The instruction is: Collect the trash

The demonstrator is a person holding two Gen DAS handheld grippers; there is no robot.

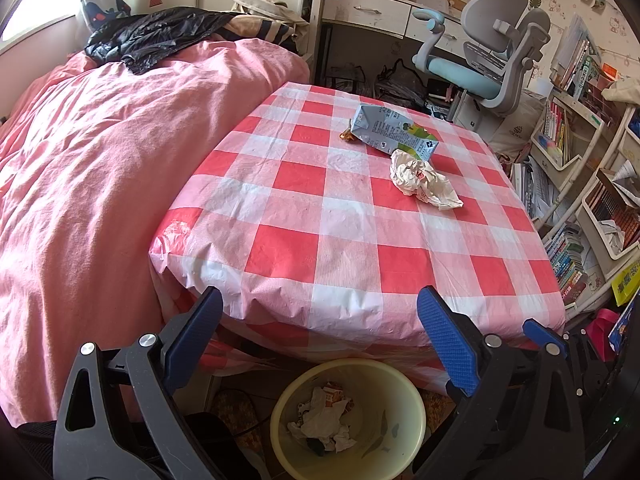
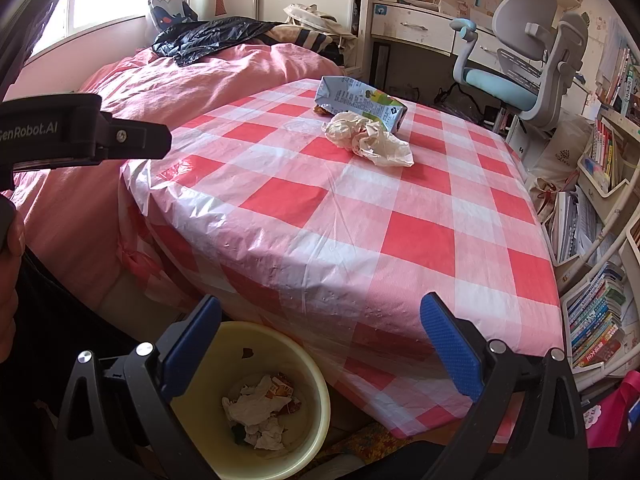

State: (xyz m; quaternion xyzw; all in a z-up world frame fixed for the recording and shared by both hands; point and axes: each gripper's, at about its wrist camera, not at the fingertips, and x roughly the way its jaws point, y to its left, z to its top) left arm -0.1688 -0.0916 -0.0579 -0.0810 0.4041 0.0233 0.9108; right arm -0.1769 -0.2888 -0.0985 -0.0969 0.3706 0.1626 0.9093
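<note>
Crumpled papers already lie in the pale yellow plastic bin (image 1: 404,392); left on the checked-cloth desk (image 1: 360,248) — flattened blue-green carton (image 1: 394,130), crumpled white wrapper (image 1: 420,178), small brown scrap (image 1: 347,134). Left tongs (image 1: 318,340) and right tongs (image 2: 320,344) both gape empty.

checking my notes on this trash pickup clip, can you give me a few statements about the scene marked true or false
1. Both grippers are open and hold nothing. True: left gripper, right gripper.
2. The crumpled paper lies on the floor. False: it sits on the checkered table.
3. The drink carton lies on its side. True.
4. The yellow bin is empty. False: crumpled paper and wrappers already lie in it.
5. The bin stands on the table. False: it is on the floor below the table's near edge.
</note>
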